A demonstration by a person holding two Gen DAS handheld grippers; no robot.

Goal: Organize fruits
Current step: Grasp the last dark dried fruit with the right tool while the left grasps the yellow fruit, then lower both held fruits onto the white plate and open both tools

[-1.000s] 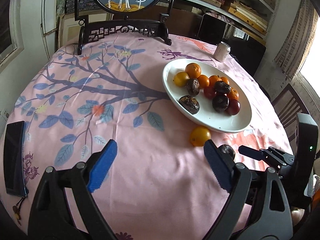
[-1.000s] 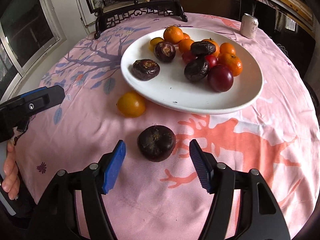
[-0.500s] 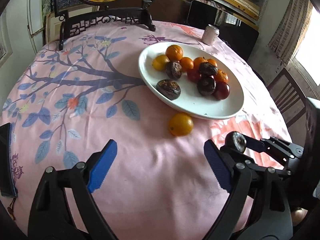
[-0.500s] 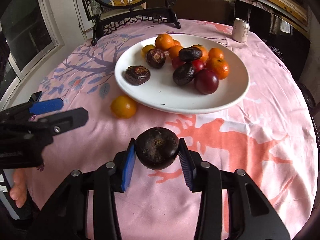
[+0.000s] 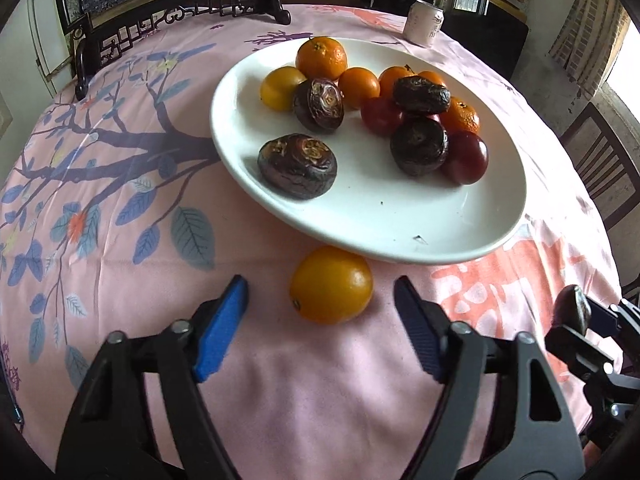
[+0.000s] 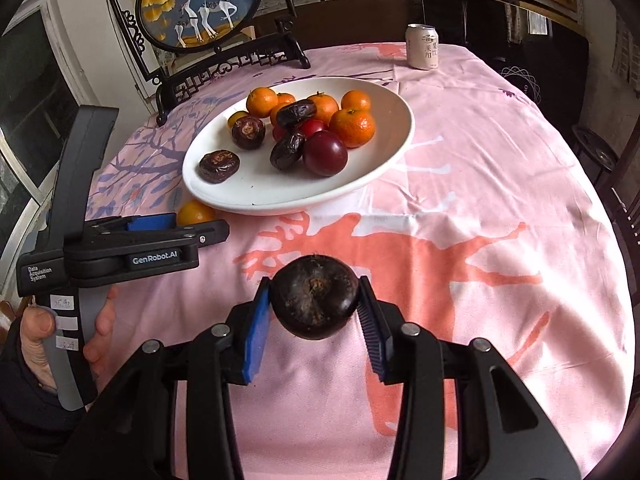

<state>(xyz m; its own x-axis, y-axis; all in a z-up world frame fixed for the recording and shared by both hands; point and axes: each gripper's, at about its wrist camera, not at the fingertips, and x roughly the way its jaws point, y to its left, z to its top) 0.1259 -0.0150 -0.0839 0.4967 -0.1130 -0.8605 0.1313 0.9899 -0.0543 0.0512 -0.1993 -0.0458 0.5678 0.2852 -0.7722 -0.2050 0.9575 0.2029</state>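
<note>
A white plate [image 5: 400,224] [image 6: 384,108] holds several oranges, dark wrinkled fruits and red plums. A loose orange [image 5: 331,285] lies on the pink cloth just in front of the plate; it also shows in the right wrist view [image 6: 195,213]. My left gripper [image 5: 320,320] is open, its blue pads on either side of this orange, a little short of it. My right gripper [image 6: 314,320] is shut on a dark round fruit [image 6: 315,302] and holds it above the cloth. That fruit also shows at the right edge of the left wrist view [image 5: 573,310].
A drinks can [image 6: 422,47] stands behind the plate. A framed deer picture on a black stand [image 6: 200,12] stands at the table's far left. A wooden chair [image 5: 604,168] is at the right of the round table.
My right gripper closed on the dark fruit and lifted it off the cloth. My left gripper moved forward until the loose orange lay between its open pads.
</note>
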